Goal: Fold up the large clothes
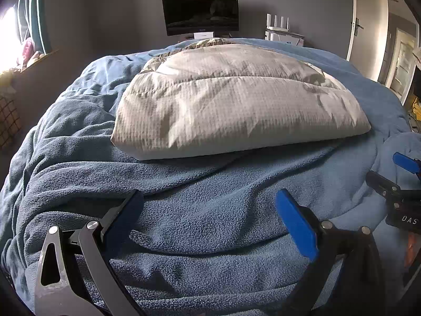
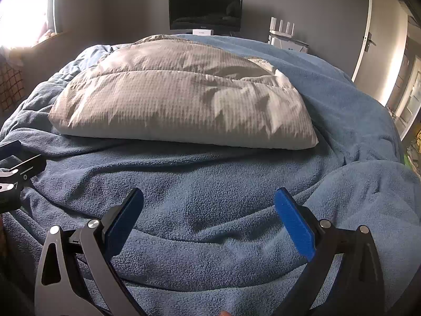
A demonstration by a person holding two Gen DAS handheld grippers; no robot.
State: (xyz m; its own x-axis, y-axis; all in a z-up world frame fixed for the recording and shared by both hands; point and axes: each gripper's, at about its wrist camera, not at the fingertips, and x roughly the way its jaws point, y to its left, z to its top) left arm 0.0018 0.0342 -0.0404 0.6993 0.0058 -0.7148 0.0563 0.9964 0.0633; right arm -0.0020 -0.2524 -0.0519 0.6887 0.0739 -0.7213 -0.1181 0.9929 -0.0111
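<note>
A large pale grey-beige quilted cloth (image 1: 231,100) lies folded into a thick flat bundle across the middle of the bed; it also shows in the right wrist view (image 2: 181,97). Its near folded edge faces me. My left gripper (image 1: 210,210) is open and empty, hovering over the blue fleece blanket (image 1: 200,237) short of the bundle. My right gripper (image 2: 209,208) is open and empty, also over the blue fleece blanket (image 2: 210,237) in front of the bundle. The right gripper's fingers (image 1: 406,162) show at the left view's right edge; the left gripper's fingers (image 2: 10,148) show at the right view's left edge.
The rumpled blue blanket covers the whole bed. A dark monitor (image 1: 201,13) and a white router (image 1: 277,23) stand by the far wall. A bright window (image 1: 8,39) is at left, a white door (image 1: 368,26) at right.
</note>
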